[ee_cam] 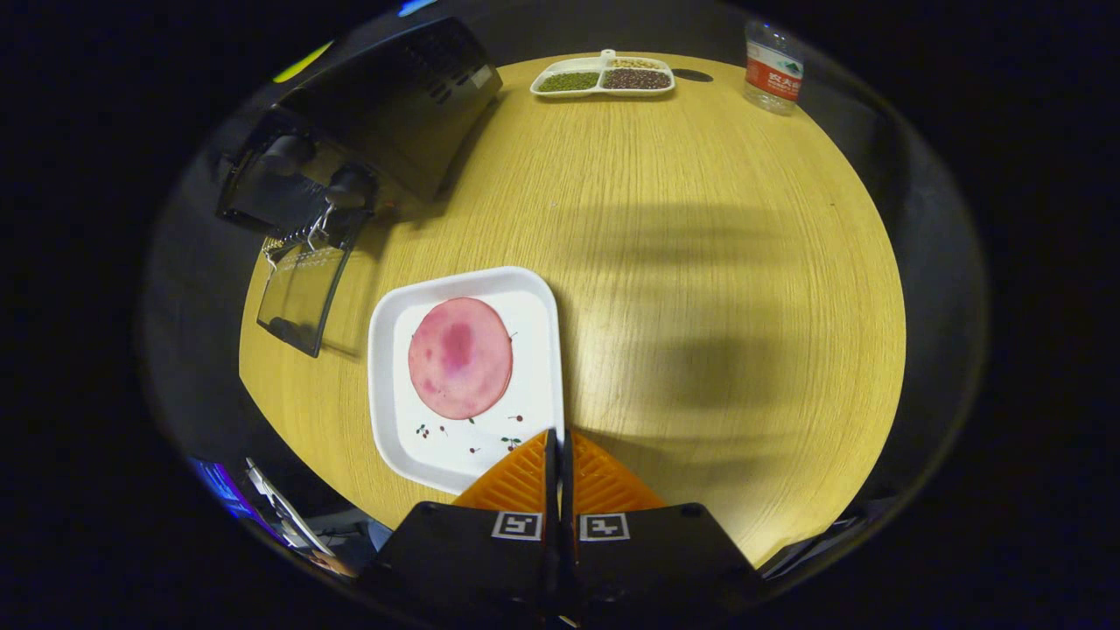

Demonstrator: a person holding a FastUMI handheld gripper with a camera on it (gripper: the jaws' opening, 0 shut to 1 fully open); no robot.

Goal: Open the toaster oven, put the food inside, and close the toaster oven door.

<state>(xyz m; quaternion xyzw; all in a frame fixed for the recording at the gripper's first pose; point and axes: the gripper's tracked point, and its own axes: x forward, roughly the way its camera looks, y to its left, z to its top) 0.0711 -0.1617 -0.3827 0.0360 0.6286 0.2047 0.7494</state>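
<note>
Pink round food (pixel 460 357) is lying on the white tray (pixel 385 350) at eleven o'clock from our gripper (pixel 557 455). We are holding its fingers clenched on nothing. Farther off that way, the toaster oven (pixel 385 114) is standing open on the desk (pixel 700 262).

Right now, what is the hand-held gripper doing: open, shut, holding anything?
Hand-held gripper: shut, fingers pressed together with nothing between them, tips at the near edge of the white tray that carries the pink round slice.
</note>
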